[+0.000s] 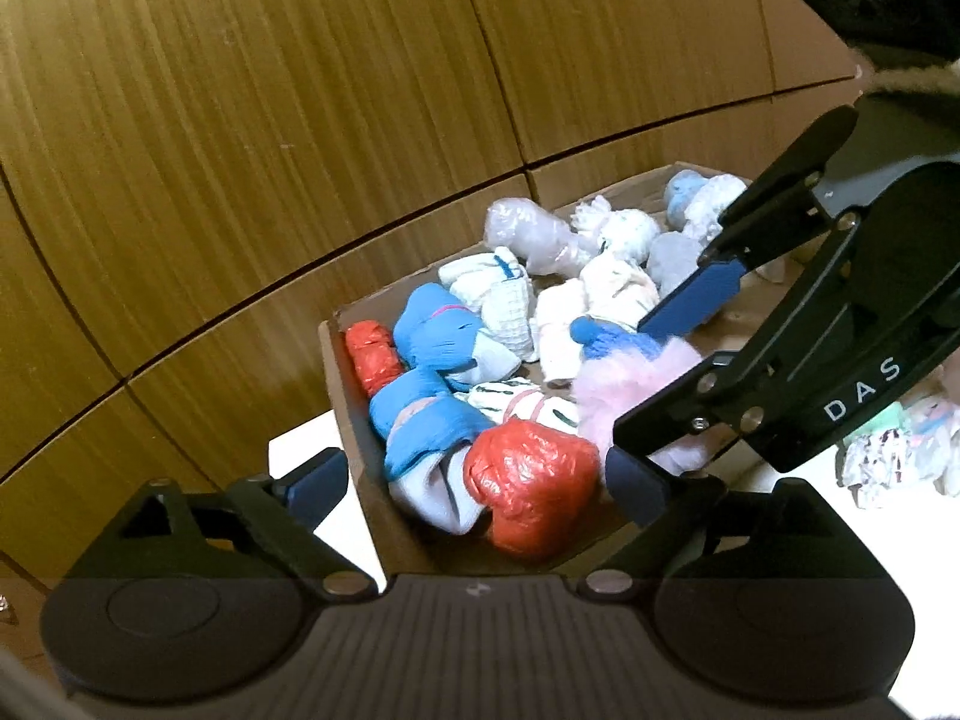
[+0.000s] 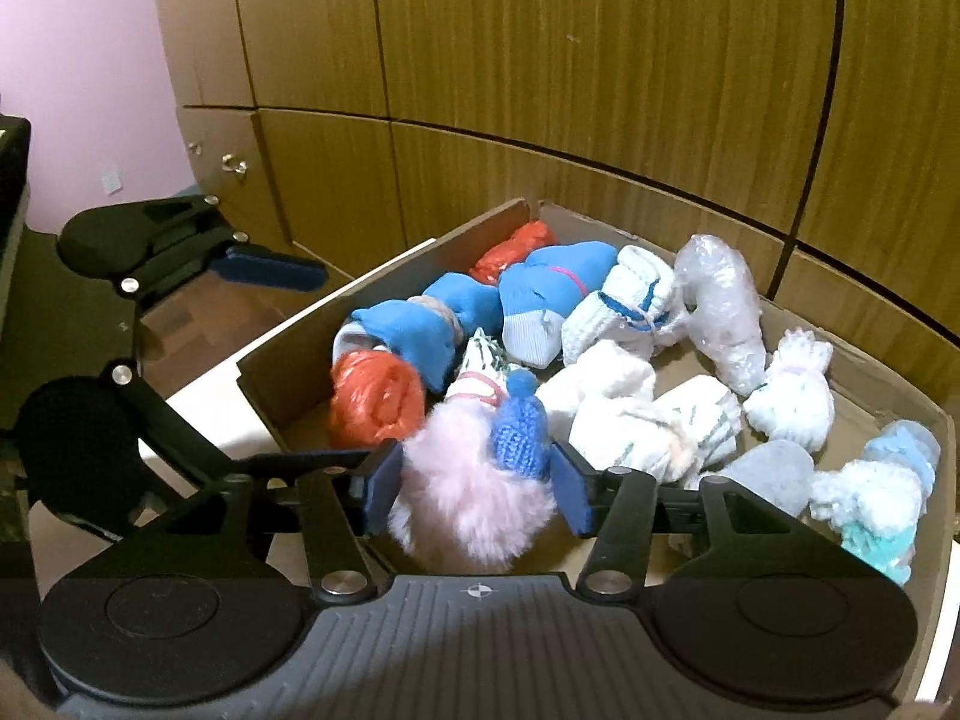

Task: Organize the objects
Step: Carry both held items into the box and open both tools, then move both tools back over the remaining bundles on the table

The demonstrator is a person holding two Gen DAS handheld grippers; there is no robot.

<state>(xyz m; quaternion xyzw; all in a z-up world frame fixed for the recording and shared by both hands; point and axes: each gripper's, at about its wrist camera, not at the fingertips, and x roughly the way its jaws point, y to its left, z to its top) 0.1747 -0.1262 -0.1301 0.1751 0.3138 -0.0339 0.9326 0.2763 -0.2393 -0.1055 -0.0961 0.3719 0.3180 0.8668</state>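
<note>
A cardboard box [image 2: 282,348] holds several rolled socks and wrapped bundles: blue ones [image 2: 540,288], white ones [image 2: 618,420], red plastic-wrapped ones [image 2: 378,399] and a bubble-wrapped one [image 2: 720,312]. My right gripper [image 2: 474,483] is shut on a pink fluffy toy with a blue knitted hat [image 2: 474,498], held over the box's near edge. The toy also shows in the left wrist view [image 1: 630,384], between the right gripper's blue pads [image 1: 696,294]. My left gripper [image 1: 480,480] is open and empty at the box's [image 1: 342,396] left end, above a red bundle [image 1: 534,480].
The box sits on a white table [image 1: 300,444] against wooden cabinet panels [image 2: 540,60]. More small wrapped items [image 1: 900,450] lie on the table to the right of the box. A pink wall [image 2: 72,60] is at far left.
</note>
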